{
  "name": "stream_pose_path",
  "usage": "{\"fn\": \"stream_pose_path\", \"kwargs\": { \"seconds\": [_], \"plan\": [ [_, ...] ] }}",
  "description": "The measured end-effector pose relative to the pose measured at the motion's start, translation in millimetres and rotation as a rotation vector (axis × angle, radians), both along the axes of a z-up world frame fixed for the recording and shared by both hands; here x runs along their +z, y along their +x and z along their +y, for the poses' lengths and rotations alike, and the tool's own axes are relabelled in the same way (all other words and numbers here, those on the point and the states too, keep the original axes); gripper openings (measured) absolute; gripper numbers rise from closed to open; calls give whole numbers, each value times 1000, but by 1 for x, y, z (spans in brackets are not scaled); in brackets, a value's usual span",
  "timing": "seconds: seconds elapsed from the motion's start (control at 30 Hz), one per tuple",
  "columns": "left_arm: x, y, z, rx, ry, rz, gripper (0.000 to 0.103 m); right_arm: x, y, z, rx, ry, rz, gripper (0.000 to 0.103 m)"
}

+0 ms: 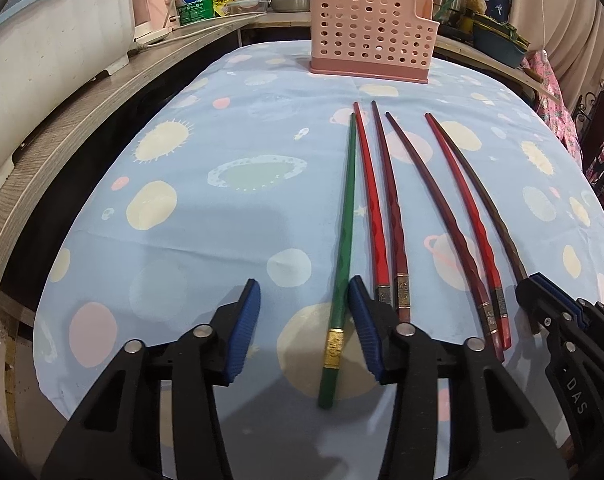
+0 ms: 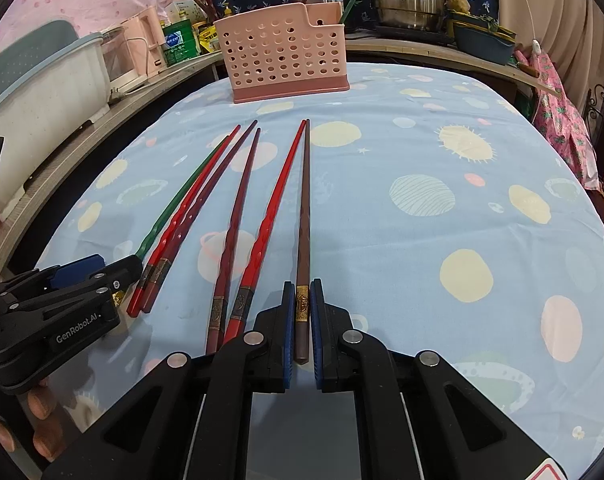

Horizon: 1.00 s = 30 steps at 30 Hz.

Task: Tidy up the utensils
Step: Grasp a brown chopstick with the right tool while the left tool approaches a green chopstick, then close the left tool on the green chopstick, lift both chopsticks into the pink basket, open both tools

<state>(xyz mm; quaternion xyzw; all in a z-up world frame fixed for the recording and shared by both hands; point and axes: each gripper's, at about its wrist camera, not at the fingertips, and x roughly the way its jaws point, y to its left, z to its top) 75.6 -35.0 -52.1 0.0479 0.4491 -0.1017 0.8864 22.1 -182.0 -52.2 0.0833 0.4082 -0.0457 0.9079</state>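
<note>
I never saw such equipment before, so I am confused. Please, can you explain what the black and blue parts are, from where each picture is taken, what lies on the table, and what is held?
The black parts with blue pads are two handheld grippers; a person carries one in each hand. Each gripper has a wide-angle camera looking forward along its two fingers, so each picture is one gripper's own view.

In the left view, the left gripper stands open around the green chopstick, which lies on the cloth; the pads do not press it yet. In the right view, the right gripper is shut on the brown chopstick.

Between these two lie four red and dark red chopsticks on the blue tablecloth. At the far end stands a pink basket, already holding some chopsticks.
</note>
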Motion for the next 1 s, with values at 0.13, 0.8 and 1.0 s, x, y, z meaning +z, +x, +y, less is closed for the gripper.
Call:
{"fn": "stream_pose_path", "kwargs": {
  "seconds": [0.13, 0.8, 1.0],
  "plan": [
    [0, 1, 1, 2, -3, 3, 33, 0, 0, 0, 0, 1, 0, 7],
    [23, 16, 18, 26, -78, 35, 7, 37, -2, -19, -30, 50, -78, 7],
    [65, 32, 29, 39, -127, -28, 7, 86, 10, -36, -46, 56, -187, 7]
  ]
}}
